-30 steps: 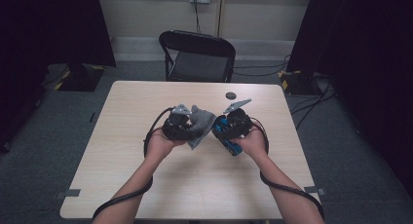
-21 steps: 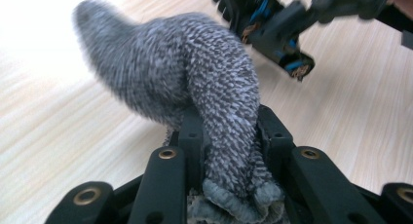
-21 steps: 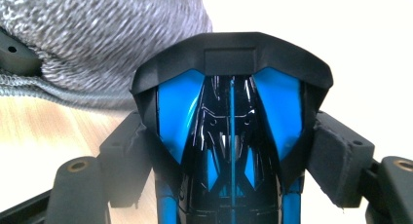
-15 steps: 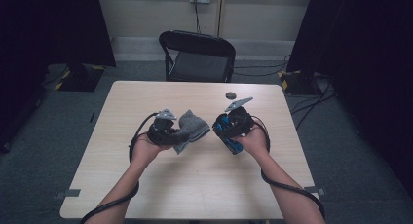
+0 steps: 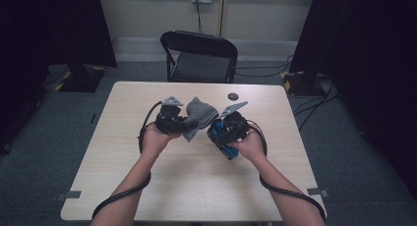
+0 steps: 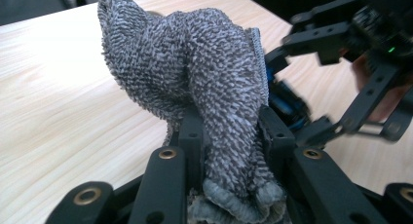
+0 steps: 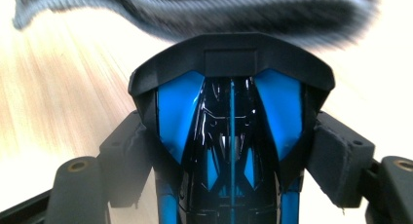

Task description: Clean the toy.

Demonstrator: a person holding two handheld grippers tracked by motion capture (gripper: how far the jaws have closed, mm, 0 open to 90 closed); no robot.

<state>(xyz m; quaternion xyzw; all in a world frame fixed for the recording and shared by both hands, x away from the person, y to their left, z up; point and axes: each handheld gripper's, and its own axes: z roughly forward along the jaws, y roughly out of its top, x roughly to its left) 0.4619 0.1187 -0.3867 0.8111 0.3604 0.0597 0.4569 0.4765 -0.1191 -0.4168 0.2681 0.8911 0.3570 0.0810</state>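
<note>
The room is dim, its sides sunk in near-black. Soft overhead light falls on the counter [image 5: 147, 186], which stands out pale with only faint shadows under the forearms. In the left gripper view the grey sock [image 6: 204, 87] is sharp, its weave crisp, while the far hand-held gripper [image 6: 341, 73] goes soft. The right gripper view is smeared: wood grain streaks, and the glossy blue-and-black toy car [image 7: 231, 136] carries small glints.

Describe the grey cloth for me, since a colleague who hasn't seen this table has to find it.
On the light wooden table in front of the black folding chair, look between the person's two hands. The left gripper pinches a bunched grey cloth with a nubby, looped weave. It is soft and grey, unlike the glossy blue-and-black object clamped in the right gripper.
</note>
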